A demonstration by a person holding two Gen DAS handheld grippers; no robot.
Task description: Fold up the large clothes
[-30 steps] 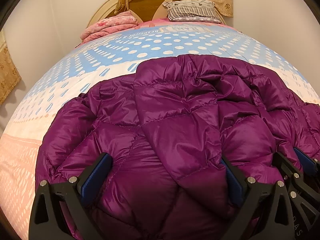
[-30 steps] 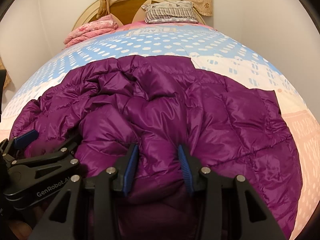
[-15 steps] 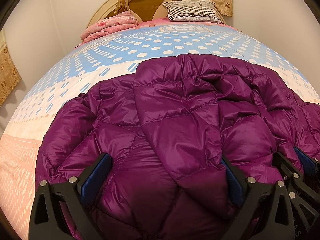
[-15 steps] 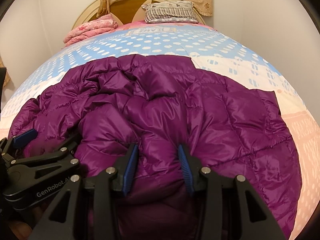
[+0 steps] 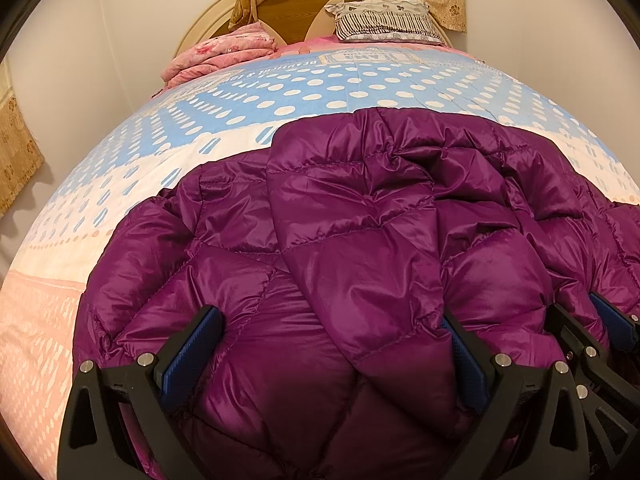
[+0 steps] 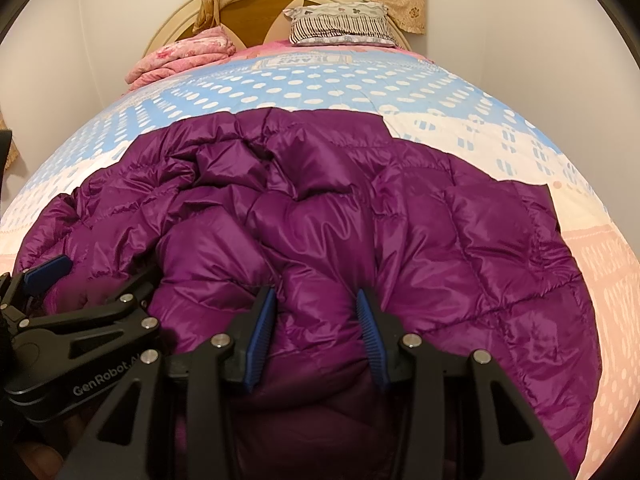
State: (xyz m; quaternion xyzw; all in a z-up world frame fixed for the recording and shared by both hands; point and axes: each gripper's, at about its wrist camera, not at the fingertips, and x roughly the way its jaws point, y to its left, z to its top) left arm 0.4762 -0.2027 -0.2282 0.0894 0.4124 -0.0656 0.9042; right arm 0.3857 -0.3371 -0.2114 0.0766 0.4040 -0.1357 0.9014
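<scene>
The purple down jacket (image 5: 360,264) lay across the bed (image 5: 280,92), long axis running from 9 to 3 o'clock, bulk toward 12. The right hand-held gripper (image 6: 316,332) pinched its near hem; the left hand-held gripper (image 5: 332,352), alongside at 9 o'clock, stood spread wide over the fabric, gripping nothing.

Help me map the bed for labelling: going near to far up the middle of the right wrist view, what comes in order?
Right hand-held gripper → purple down jacket → blue polka-dot bedspread → striped pillow → headboard.
</scene>
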